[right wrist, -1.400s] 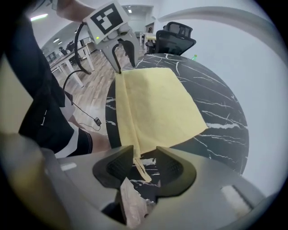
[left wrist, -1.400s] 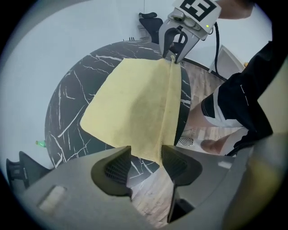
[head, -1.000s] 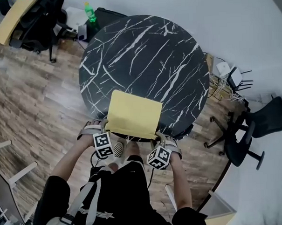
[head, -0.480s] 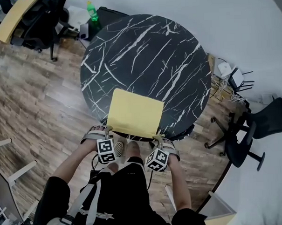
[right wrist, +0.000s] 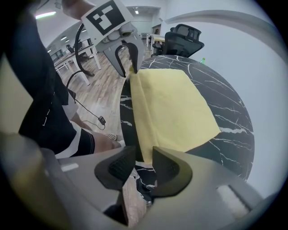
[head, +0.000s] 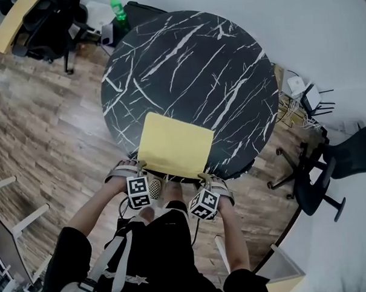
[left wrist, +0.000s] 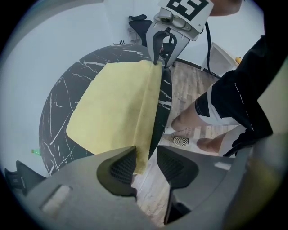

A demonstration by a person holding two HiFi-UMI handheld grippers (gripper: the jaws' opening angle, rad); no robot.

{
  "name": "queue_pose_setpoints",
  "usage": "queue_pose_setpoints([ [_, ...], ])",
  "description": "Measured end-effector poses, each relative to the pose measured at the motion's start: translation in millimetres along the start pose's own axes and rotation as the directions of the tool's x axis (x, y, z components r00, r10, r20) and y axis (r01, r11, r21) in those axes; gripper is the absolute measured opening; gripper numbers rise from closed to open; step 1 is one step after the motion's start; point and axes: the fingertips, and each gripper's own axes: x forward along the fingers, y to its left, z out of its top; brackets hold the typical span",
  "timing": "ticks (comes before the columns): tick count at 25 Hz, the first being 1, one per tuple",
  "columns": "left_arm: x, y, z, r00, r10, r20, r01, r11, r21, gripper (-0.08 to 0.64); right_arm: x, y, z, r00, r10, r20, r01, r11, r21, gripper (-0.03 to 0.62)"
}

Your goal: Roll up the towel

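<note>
In the head view my left gripper (head: 140, 167) sits mostly under its marker cube and my hand, and its fingertips are too small to read there. Its own view settles it. The jaws have just been closing but stand apart, with the near left corner of the towel (head: 174, 144) hanging between them. The cloth lies against one pad, which hides its very tip. A clear gap remains to the other pad, so nothing is pinched.

The towel is plain pale yellow, rectangular and spread flat at the near side of the round black table (head: 191, 57), which has white veins. Its near edge bends over the rim toward me, leaving a soft crease along that edge.

My right gripper (head: 204, 176) is likewise half covered by its cube from above. In its own view the jaws, also just closing, are parted around the near right corner. The corner slips behind one pad, so I cannot tell whether it touches. The other pad stands clear of the cloth.
</note>
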Motion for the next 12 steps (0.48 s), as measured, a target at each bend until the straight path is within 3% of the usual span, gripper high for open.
queue_pose_setpoints([
  [5, 1.7, 3.9, 0.3, 1.0, 0.0, -0.009, 0.0, 1.0, 0.0, 0.14, 2.3, -2.8, -0.4, 1.0, 0.009, -0.001, -0.009, 1.0, -0.005, 0.117],
  [12, 2.1, 12.5, 0.7, 0.998, 0.063, -0.016, -0.062, 0.998, 0.027, 0.07, 3.7, -10.0, -0.4, 0.999, -0.033, 0.005, 0.034, 0.999, -0.027, 0.063],
])
